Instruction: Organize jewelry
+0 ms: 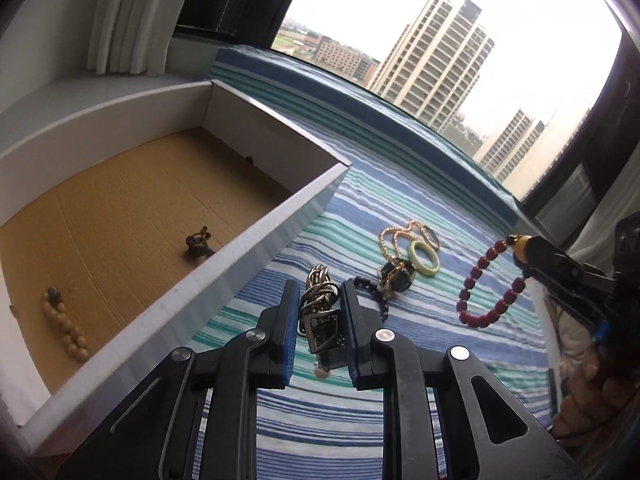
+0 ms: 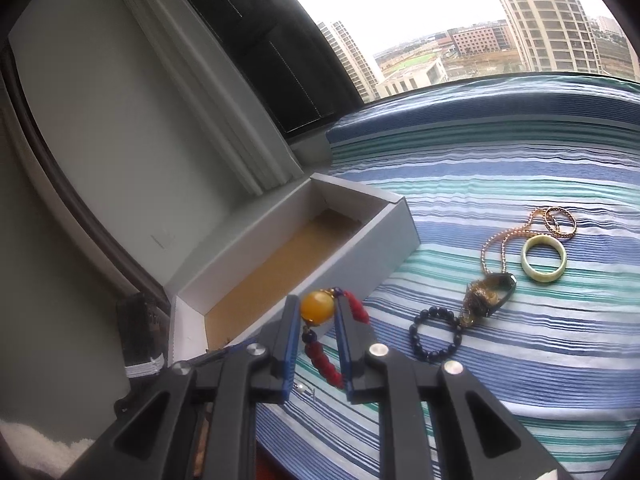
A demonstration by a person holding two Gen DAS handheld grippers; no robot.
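Jewelry lies scattered on the striped cloth [image 1: 440, 208] in our left wrist view, and one piece, a silver woven bracelet [image 1: 320, 312] with a square buckle, sits between the blue pads of our left gripper [image 1: 319, 332], which is clamped on it. Left of it stands the white box [image 1: 256, 248], holding a yellow bead strand [image 1: 66, 326] near its left end and a small dark trinket [image 1: 197, 246] farther right. Beyond the gripper we see a dark bead bracelet [image 1: 376, 294], a gold chain [image 1: 396, 238] and a pale green ring [image 1: 425, 263]. At the far right our right gripper [image 1: 524, 252] holds a red bead bracelet [image 1: 486, 280] by its amber bead.

From the right wrist, our right gripper [image 2: 318, 316] is closed on the amber bead [image 2: 317, 307], the red beads [image 2: 326, 362] hanging between the fingers above the cloth [image 2: 500, 160]. The box [image 2: 352, 248] lies just behind and left. To the right lie the dark bead bracelet [image 2: 436, 334], a dark pendant [image 2: 486, 300] on the gold chain [image 2: 496, 244], and the green ring [image 2: 544, 264].
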